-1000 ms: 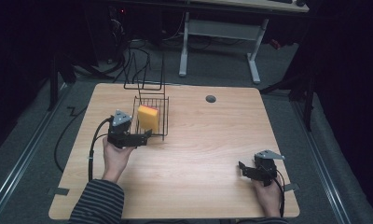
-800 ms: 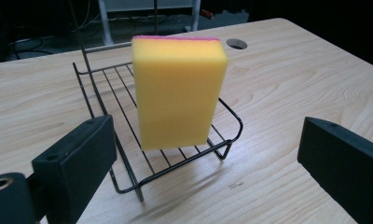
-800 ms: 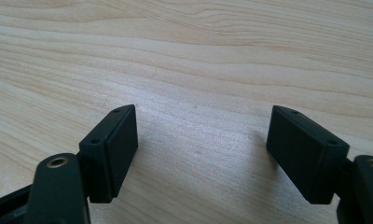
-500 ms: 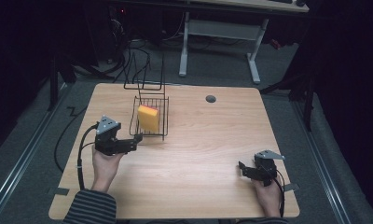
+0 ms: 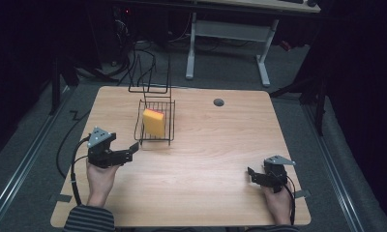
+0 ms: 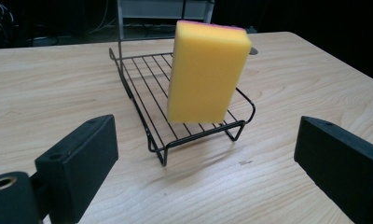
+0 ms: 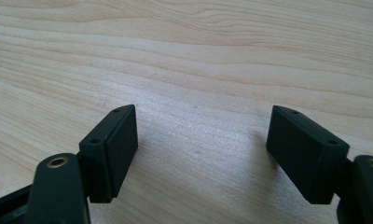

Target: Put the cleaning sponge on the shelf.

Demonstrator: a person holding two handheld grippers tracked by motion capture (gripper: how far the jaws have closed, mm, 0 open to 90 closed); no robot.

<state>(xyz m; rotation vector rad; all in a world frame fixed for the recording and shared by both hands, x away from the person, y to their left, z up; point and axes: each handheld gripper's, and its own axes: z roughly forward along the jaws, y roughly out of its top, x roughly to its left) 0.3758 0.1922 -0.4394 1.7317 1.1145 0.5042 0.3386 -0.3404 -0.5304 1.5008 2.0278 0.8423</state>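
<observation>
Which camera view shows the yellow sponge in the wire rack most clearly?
The left gripper view is best: the sponge stands upright on the wire rack, close and sharp, with a pink layer along its top edge. In the high view the sponge is small and seen from above. The right gripper view faces bare table.

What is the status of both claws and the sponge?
Left claw open, empty, short of rack. Right claw open, empty. Sponge upright on rack. Nothing in the way.

Looks like a lab or test room: dark walls, a wooden desk (image 5: 206,159) on grey carpet, cables (image 5: 143,58) trailing behind its far edge, a white-legged bench (image 5: 230,34) beyond.
</observation>
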